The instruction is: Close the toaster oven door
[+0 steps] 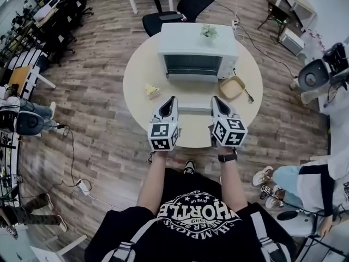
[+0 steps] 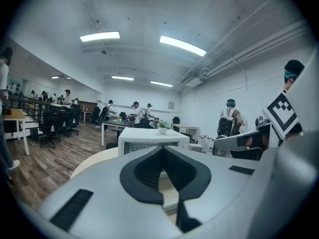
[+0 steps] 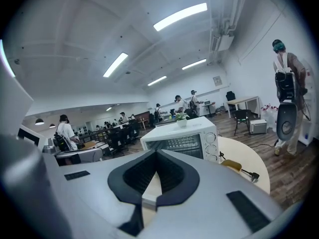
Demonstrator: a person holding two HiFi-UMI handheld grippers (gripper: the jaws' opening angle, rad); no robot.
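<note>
A white toaster oven (image 1: 197, 51) stands at the back of a round cream table (image 1: 139, 70), and its door (image 1: 193, 94) hangs open, flat toward me. My left gripper (image 1: 173, 100) and right gripper (image 1: 214, 100) hover side by side over the door's front edge, both shut and empty. Over the closed jaws of the left gripper (image 2: 163, 151) I see the oven (image 2: 149, 141) ahead. The right gripper view shows that gripper (image 3: 155, 153) aimed at the oven (image 3: 184, 141), with the pale door edge (image 3: 147, 199) showing below its jaws.
A small potted plant (image 1: 208, 31) sits on the oven. A tan pan with a handle (image 1: 232, 87) lies right of the door, and a small yellow item (image 1: 151, 90) lies to its left. Office chairs (image 1: 180, 7) stand behind the table, and people stand at the right.
</note>
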